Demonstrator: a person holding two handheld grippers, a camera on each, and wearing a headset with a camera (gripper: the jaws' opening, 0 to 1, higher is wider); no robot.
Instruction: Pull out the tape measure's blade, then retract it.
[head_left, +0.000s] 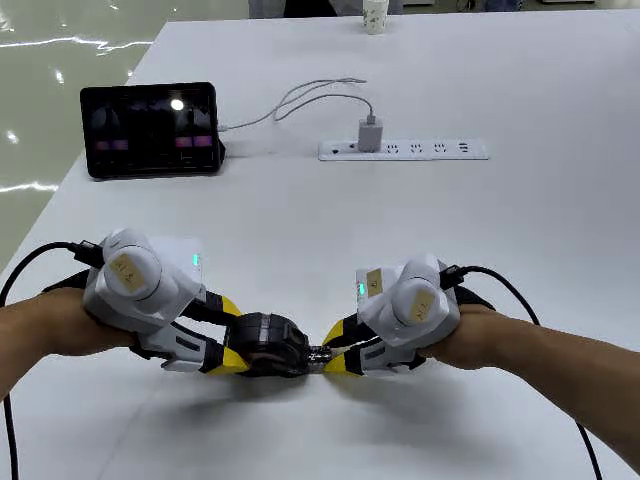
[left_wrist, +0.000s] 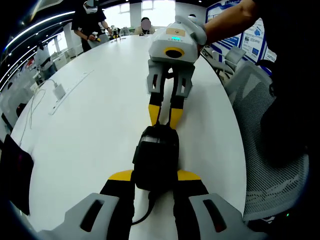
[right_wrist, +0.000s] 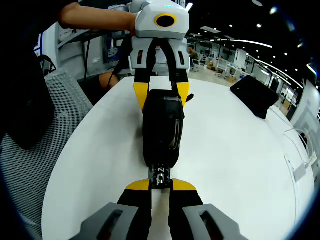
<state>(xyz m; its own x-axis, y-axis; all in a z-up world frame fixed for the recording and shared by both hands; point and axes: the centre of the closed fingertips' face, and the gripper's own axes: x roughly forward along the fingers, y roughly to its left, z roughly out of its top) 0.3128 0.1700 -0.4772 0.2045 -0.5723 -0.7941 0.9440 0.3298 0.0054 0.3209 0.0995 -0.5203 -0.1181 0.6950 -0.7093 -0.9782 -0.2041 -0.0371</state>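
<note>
Nearest the viewer, low on the white table (head_left: 420, 230), is the tape measure (head_left: 268, 343), a black case lying on the tabletop between the two grippers. The left gripper (head_left: 232, 335) has its yellow-tipped jaws closed against the two sides of the case. This probably anchors the case so that it does not follow a pull. The right gripper (head_left: 336, 352) faces it, jaws pressed together on the end of the blade (right_wrist: 161, 176). Only a short numbered stub shows outside the case mouth. The grippers stand in one line, nearly tip to tip, so a pull would likely run straight out of the slot. Extension looks barely begun. Farther back and well apart are a tablet (head_left: 150, 130) and a power strip (head_left: 405, 150) with a charger (head_left: 370, 133) plugged in.
</note>
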